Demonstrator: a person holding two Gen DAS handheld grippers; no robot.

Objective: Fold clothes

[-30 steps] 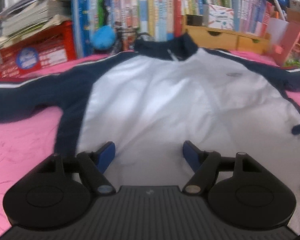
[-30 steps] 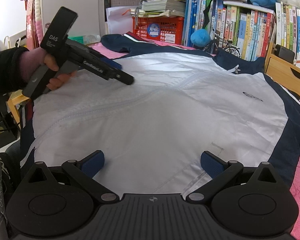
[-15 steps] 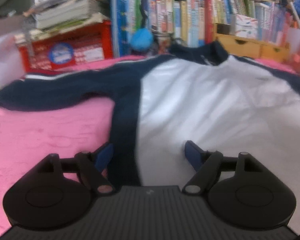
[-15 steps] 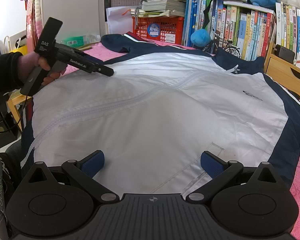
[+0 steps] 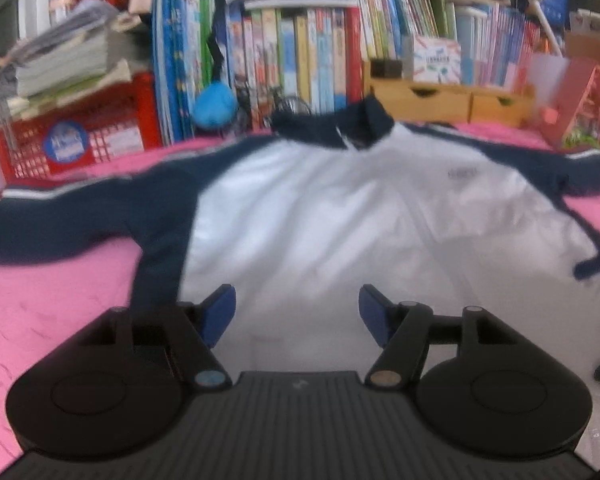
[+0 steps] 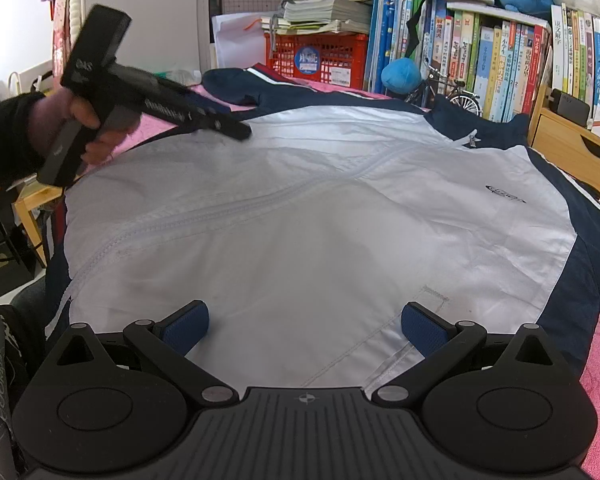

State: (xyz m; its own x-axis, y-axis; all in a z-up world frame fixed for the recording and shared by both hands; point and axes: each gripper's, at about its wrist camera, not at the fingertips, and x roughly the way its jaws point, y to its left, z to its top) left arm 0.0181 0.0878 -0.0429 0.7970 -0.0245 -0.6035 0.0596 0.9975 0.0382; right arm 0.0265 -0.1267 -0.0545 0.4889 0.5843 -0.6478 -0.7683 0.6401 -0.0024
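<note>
A white jacket [image 5: 320,220] with navy sleeves and collar lies flat, front up, on the pink bedspread [image 5: 40,320]. Its zip [image 6: 260,204] is done up. The navy left sleeve [image 5: 60,220] stretches out to the left. My left gripper [image 5: 296,308] hovers over the white front near the left side seam. Its jaws are closing, with only cloth below them and nothing pinched. In the right wrist view a hand holds that left gripper [image 6: 236,130] above the jacket's far left shoulder. My right gripper [image 6: 304,324] stands open over the jacket's [image 6: 320,220] lower hem, holding nothing.
Behind the bed stand a red crate [image 5: 72,144] topped with papers, a long row of books [image 5: 300,60] and a wooden drawer box [image 5: 440,100]. A blue plush ball [image 6: 400,74] and a model bicycle [image 6: 456,96] sit by the collar.
The left gripper swung left toward the sleeve half a second ago and has come back right over the white front, with its jaws a little narrower. The right gripper has not moved.
</note>
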